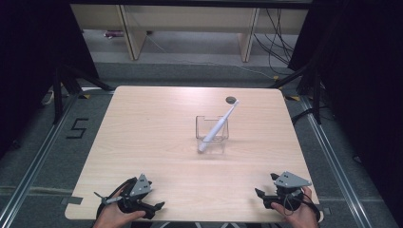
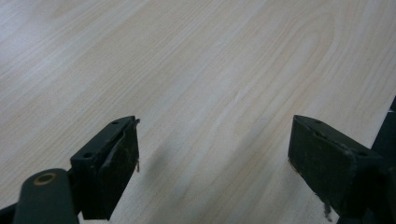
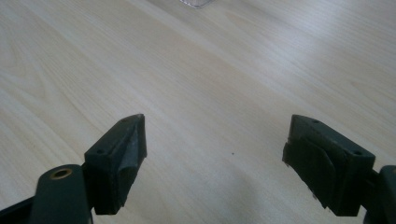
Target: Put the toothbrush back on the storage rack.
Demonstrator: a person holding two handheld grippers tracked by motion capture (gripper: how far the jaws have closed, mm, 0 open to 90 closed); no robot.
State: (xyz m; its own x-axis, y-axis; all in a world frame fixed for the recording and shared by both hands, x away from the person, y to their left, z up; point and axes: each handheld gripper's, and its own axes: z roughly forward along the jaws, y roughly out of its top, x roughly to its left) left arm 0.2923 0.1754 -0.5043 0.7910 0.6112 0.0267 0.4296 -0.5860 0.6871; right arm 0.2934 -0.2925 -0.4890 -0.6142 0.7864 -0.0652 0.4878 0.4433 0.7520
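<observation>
High view: both the left hand-held gripper [image 1: 159, 206] and the right hand-held gripper [image 1: 259, 193] rest at the near edge of the tabletop [image 1: 142, 137], jaws spread, gripping nothing. No step looks begun. Mid-table, a slim white toothbrush-like stick [image 1: 217, 126] leans in a clear holder [image 1: 212, 134]; reaching it probably comes next.

Bright, even light falls from above on the pale table [image 1: 157, 142], so shadows are soft and faint. The room at 9 and 3 o'clock in the high view is very dark. In both gripper views the black jaws look blurry up close, and the wood shines whitish toward 12 o'clock.
</observation>
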